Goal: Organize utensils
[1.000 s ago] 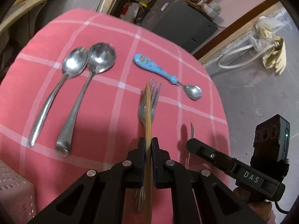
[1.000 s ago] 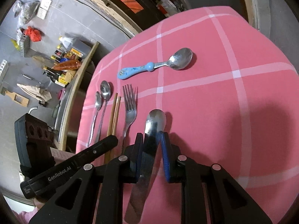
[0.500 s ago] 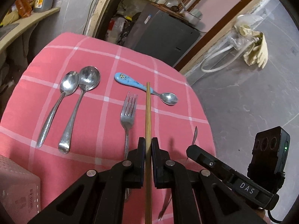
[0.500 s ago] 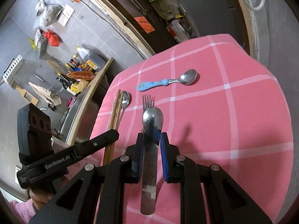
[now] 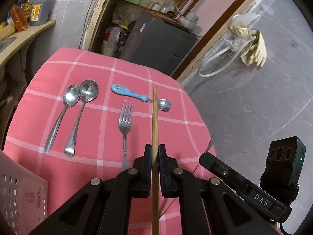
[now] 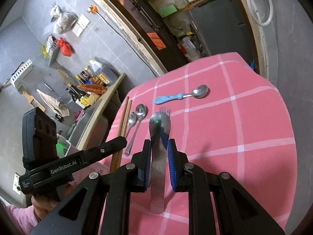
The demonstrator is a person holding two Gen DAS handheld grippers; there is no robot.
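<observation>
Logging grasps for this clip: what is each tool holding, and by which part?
Left tool: chopsticks, pinched partway along their length. Right tool: big spoon, gripped on its handle just behind the bowl.

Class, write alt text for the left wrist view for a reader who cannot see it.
The left gripper grips wooden chopsticks above a pink checked tablecloth. On the cloth lie two steel spoons, a fork and a blue-handled child's spoon.
</observation>
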